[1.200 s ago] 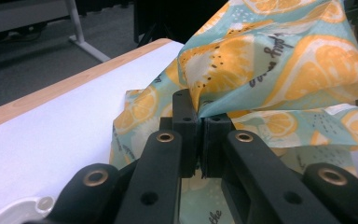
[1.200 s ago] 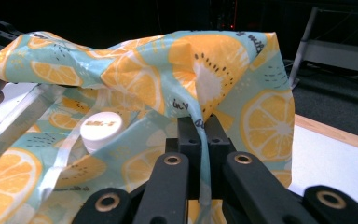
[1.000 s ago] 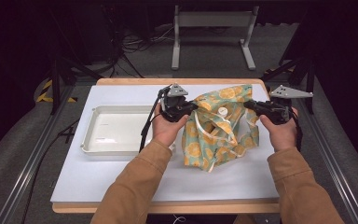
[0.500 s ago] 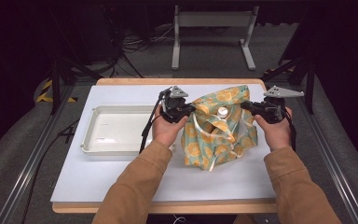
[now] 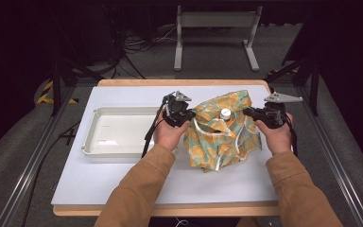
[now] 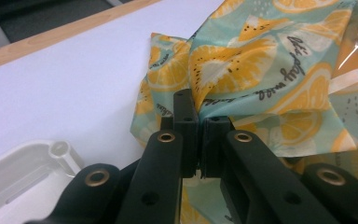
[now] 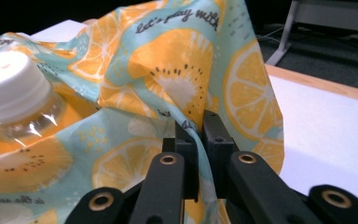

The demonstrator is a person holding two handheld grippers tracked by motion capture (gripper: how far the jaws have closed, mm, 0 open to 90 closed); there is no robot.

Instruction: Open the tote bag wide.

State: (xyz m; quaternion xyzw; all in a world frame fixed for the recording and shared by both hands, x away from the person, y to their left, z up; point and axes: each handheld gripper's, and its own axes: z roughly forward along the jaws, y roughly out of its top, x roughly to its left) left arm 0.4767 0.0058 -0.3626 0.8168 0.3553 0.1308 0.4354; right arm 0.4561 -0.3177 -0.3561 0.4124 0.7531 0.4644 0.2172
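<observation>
White table [image 5: 123,184], dark room; left gripper [image 5: 185,116] and right gripper [image 5: 251,112] jaws both clamped on orange-print bag [image 5: 217,137]; tray [image 5: 90,142] alongside.

Tan sleeves [image 5: 137,189], black brass-screwed fingers [image 6: 186,116].

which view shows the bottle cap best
The right gripper view: the white bottle cap sits large and sharp, with the clear neck under it. In the high view it is a small white dot inside the bag; the left gripper view barely catches it.
</observation>
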